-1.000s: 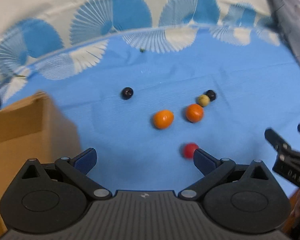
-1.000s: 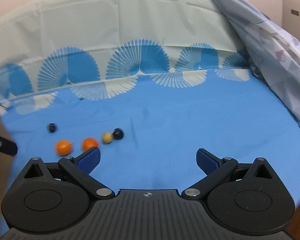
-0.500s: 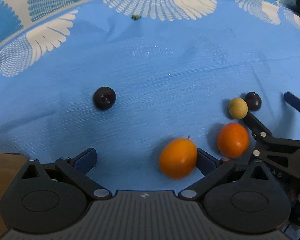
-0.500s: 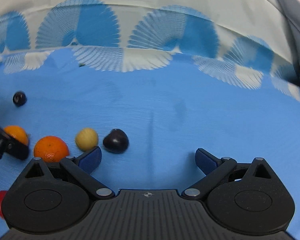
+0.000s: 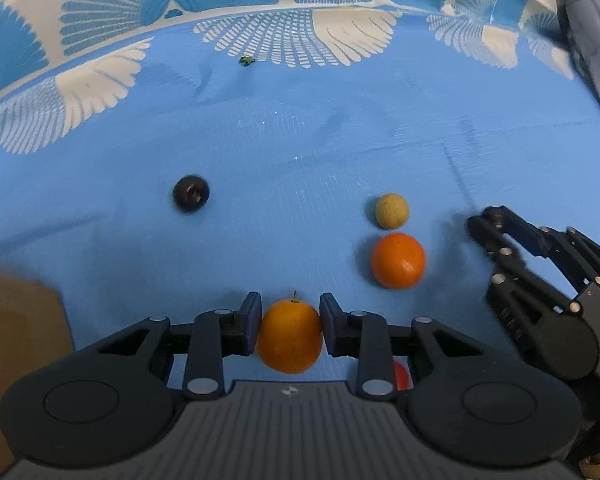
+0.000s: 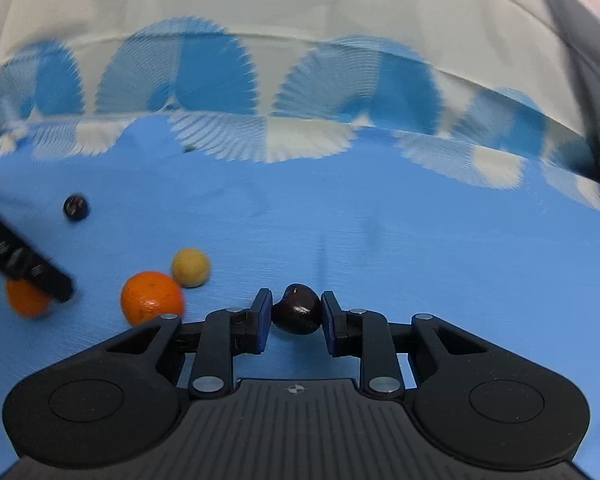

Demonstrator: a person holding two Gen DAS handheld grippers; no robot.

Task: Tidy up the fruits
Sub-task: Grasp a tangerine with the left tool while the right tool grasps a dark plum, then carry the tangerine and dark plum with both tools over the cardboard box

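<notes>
The left gripper [image 5: 289, 322] has just closed on a small, firm orange [image 5: 290, 336] at six o'clock; the right gripper [image 6: 296, 316] has just closed on a slippery, bruisable cherry [image 6: 298, 314]. Grip both across the middle.

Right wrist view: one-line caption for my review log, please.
Right hand-held gripper shut on a dark cherry on the blue cloth, an orange nearby.
</notes>
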